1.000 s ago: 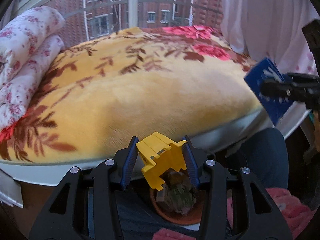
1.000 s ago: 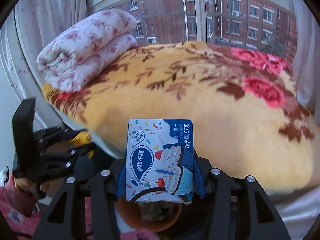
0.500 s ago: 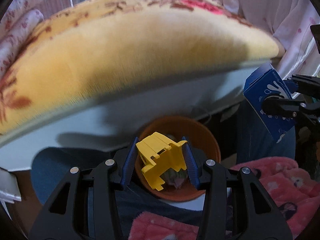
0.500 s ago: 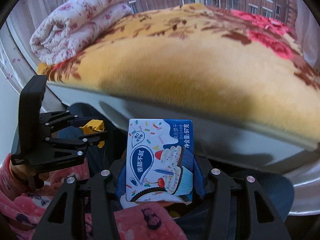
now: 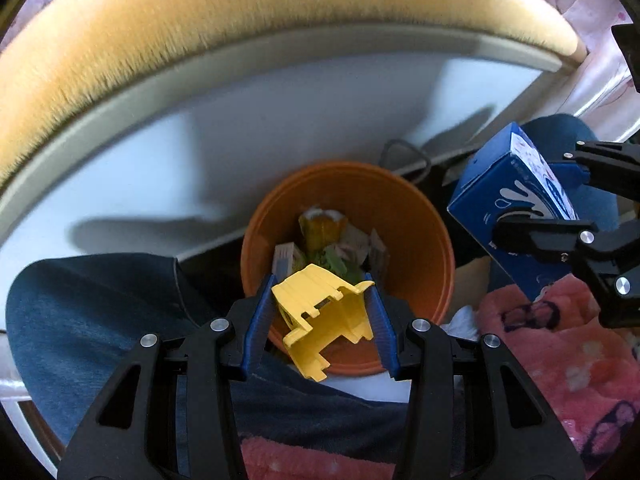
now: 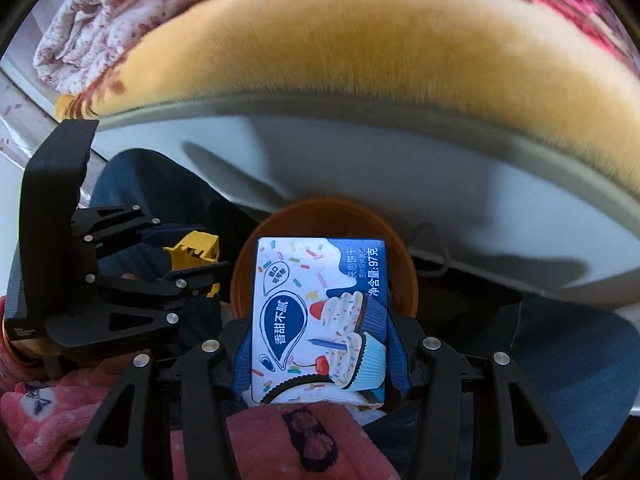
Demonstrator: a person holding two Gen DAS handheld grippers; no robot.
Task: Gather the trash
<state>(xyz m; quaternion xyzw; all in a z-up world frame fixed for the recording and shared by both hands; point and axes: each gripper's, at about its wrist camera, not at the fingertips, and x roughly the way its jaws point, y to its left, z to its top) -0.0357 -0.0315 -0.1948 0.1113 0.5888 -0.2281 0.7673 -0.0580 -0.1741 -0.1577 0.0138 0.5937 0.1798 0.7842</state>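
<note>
A yellow plastic piece [image 5: 326,314] is clamped between the blue pads of the left gripper [image 5: 322,312] and held directly above the near rim of the orange trash bin [image 5: 424,236], presumably so that it falls among the wrappers already lying at the bottom once the jaws are released. The blue biscuit box [image 6: 318,322] is gripped by its sides in the right gripper [image 6: 318,328], its printed face turned to the camera, just right of the bin's mouth. Both grippers are tilted steeply downward toward the bin, which stands on the floor beside the bed's yellow plush blanket [image 5: 224,20].
</note>
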